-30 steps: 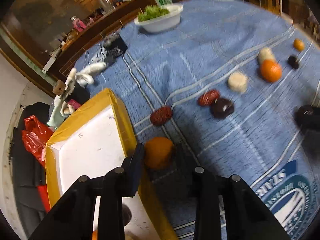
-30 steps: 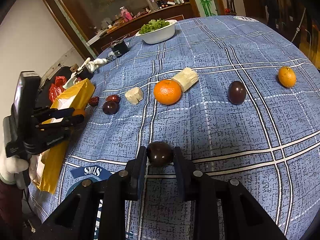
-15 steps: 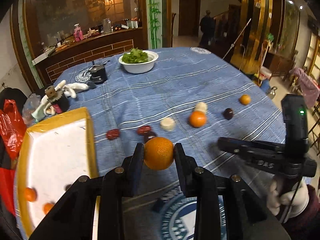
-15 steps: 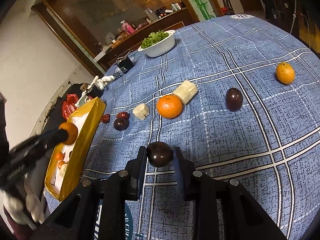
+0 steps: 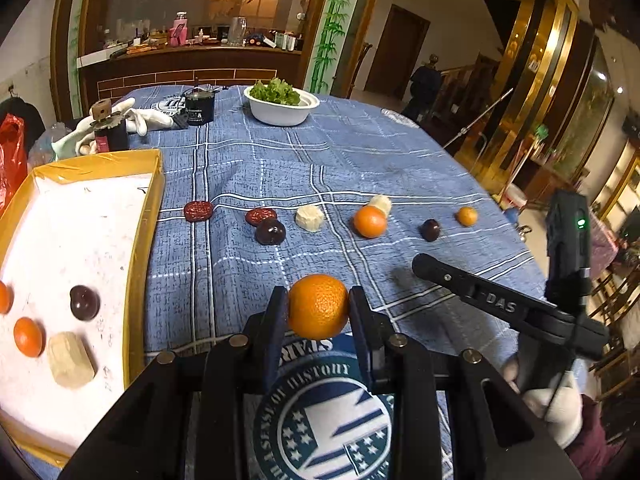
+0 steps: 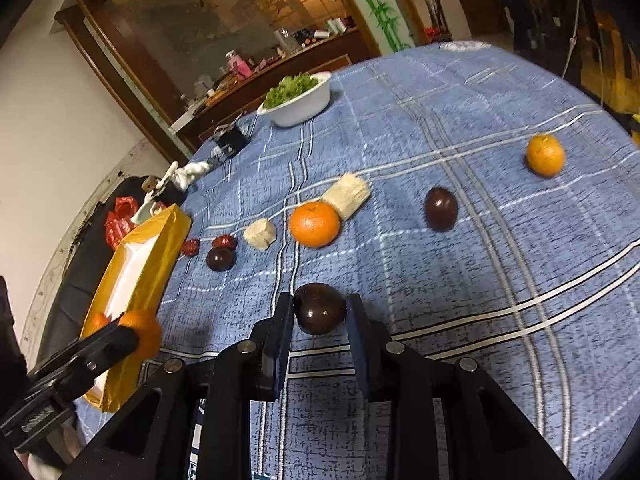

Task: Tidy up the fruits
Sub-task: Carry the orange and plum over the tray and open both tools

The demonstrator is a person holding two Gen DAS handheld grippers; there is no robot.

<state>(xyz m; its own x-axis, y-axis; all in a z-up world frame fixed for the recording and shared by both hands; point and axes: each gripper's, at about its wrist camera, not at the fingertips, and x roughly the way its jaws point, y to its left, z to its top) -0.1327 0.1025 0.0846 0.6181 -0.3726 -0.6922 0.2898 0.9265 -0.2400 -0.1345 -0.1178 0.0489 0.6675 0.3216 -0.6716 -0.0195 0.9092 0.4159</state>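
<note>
My left gripper (image 5: pixel 318 306) is shut on an orange (image 5: pixel 318 307) and holds it above the blue cloth, to the right of the yellow-rimmed tray (image 5: pixel 146 240). The tray holds a dark plum (image 5: pixel 84 302), a small orange (image 5: pixel 28 337) and a pale chunk (image 5: pixel 71 360). My right gripper (image 6: pixel 319 312) is shut on a dark plum (image 6: pixel 320 308) held over the cloth. On the cloth lie two red dates (image 5: pixel 198 211), a plum (image 5: pixel 271 231), pale chunks (image 5: pixel 309 218), an orange (image 5: pixel 370 221), another plum (image 5: pixel 430 230) and a small orange (image 5: pixel 466 216).
A white bowl of greens (image 5: pixel 281 106) stands at the far side of the table. A black jar (image 5: pixel 199 107), white gloves (image 5: pixel 140 118) and a small bottle (image 5: pixel 107 130) lie beyond the tray. The table edge curves off at right.
My left gripper lifted the orange from beside the tray and swung level, now facing across the table. My right gripper stays shut on the plum and has risen slightly.
</note>
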